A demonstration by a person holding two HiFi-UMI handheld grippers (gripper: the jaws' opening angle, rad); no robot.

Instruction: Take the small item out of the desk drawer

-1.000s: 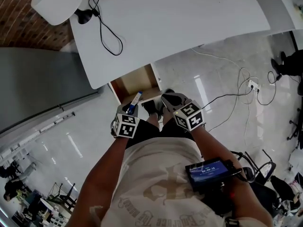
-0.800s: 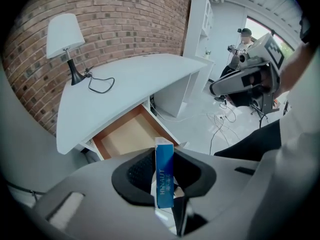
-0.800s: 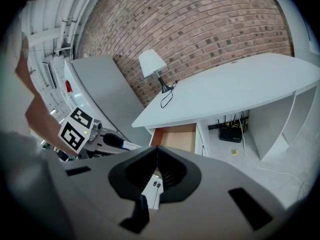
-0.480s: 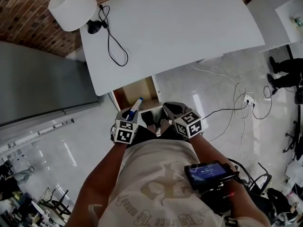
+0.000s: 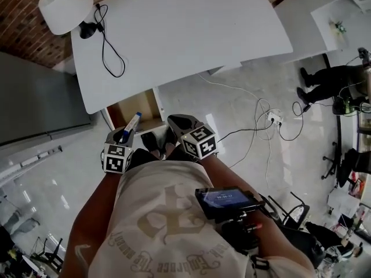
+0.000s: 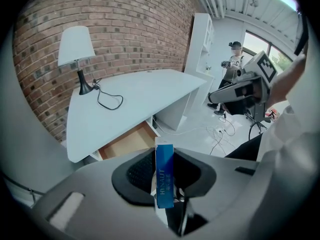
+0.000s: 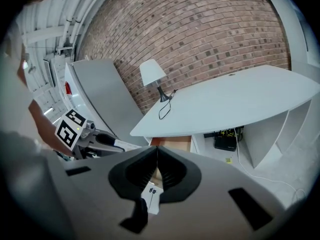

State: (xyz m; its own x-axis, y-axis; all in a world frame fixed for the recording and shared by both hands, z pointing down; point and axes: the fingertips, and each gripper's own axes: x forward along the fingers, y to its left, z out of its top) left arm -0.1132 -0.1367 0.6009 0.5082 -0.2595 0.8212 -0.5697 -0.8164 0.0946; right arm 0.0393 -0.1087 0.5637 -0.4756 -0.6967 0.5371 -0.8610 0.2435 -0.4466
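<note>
The wooden desk drawer (image 5: 134,107) stands pulled out under the white desk (image 5: 174,33). My left gripper (image 5: 124,134) is just in front of it, shut on a small blue and white box (image 5: 133,122) that sticks up out of the jaws. In the left gripper view the box (image 6: 164,176) stands upright between the pads, with the open drawer (image 6: 127,142) behind it. My right gripper (image 5: 173,121) hangs beside the left one, jaws together and nothing in them. The right gripper view shows the shut right gripper (image 7: 156,154) in front of the drawer (image 7: 172,144).
A white lamp (image 5: 65,4) and its black cable (image 5: 109,45) sit on the desk's left end. A grey cabinet (image 5: 35,97) stands left of the drawer. A power strip (image 5: 272,119) and cords lie on the floor at the right. A person (image 5: 327,83) stands far right.
The head view has swung, so desk and grippers sit further left in it. Both grippers keep their pose in front of the drawer, and the box stays in the left jaws.
</note>
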